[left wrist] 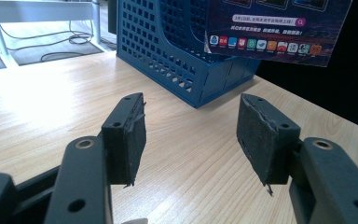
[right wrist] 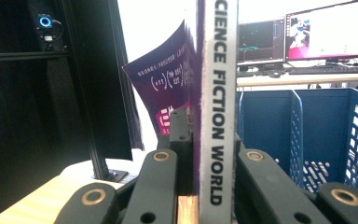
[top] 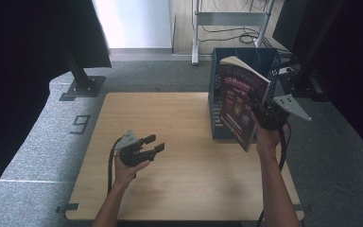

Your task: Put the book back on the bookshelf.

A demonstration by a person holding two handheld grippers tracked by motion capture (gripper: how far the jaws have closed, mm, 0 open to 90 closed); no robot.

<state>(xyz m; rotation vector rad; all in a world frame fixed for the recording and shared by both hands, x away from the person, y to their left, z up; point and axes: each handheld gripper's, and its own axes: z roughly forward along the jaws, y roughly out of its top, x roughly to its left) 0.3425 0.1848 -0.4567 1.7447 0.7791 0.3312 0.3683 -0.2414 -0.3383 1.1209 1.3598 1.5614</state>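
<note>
A purple magazine point(top: 238, 101) with a white spine reading "SCIENCE FICTION WORLD" point(right wrist: 218, 93) is held upright above the table's right side, in front of a blue mesh file rack point(top: 269, 59). My right gripper point(top: 261, 112) is shut on its spine edge, one jaw on each side point(right wrist: 212, 135). My left gripper point(top: 150, 144) hovers low over the wooden table point(top: 184, 123) at the left. It is open with nothing between its pads point(left wrist: 191, 140) and faces the rack point(left wrist: 177, 51) and the magazine's lower edge point(left wrist: 275, 28).
The rack point(right wrist: 307, 130) has upright dividers and stands at the table's far right edge. A black frame post on a base plate point(top: 82, 87) stands beyond the far left corner. Dark curtains flank both sides. Monitors point(right wrist: 326, 32) sit on a desk behind.
</note>
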